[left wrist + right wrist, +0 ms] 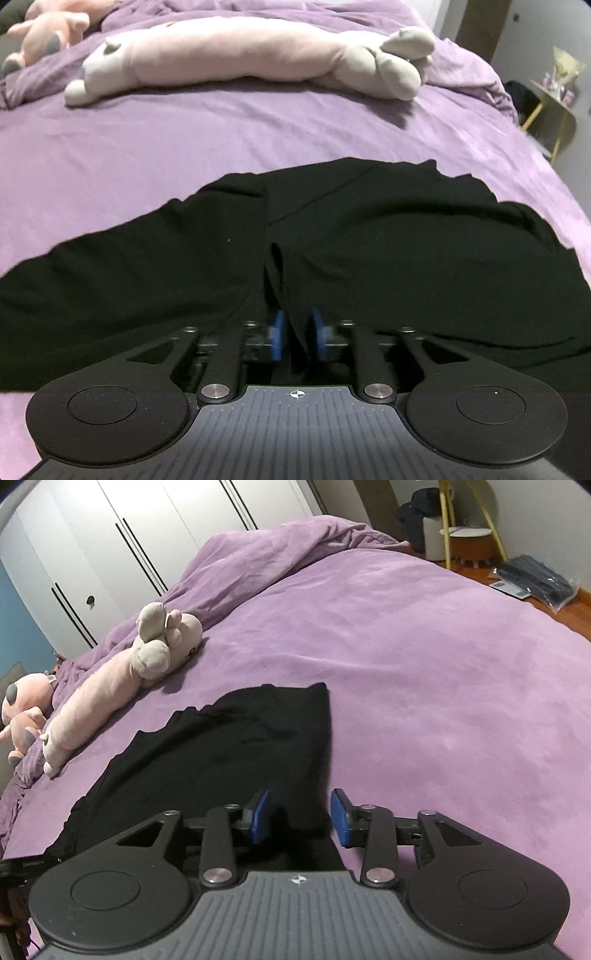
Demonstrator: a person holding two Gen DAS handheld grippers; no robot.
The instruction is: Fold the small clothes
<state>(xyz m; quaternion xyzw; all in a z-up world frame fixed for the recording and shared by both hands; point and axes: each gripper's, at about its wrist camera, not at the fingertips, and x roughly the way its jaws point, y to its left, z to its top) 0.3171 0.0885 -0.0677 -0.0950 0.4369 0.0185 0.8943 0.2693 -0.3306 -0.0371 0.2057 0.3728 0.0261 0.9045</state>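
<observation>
Black soft fabric garment (369,240) is lying spread on the purple bed cover (184,147), near the long pink plush toy (236,55). Left gripper (298,338) is pinching a fold of its near edge, pads narrow. Right gripper (300,818) is straddling the garment's corner, jaws wide.

No readable words, brand names or numbers show in either view. The only sign is a small white crosshair emblem, a circle split into quarters, printed at the top centre of the ribbed grey gripper body (296,394) low in the left wrist frame, and the same on its twin (297,880) in the right wrist frame. At the lower left edge of the right wrist frame, faint pale lettering on a black bar (33,864) is too small to read.
</observation>
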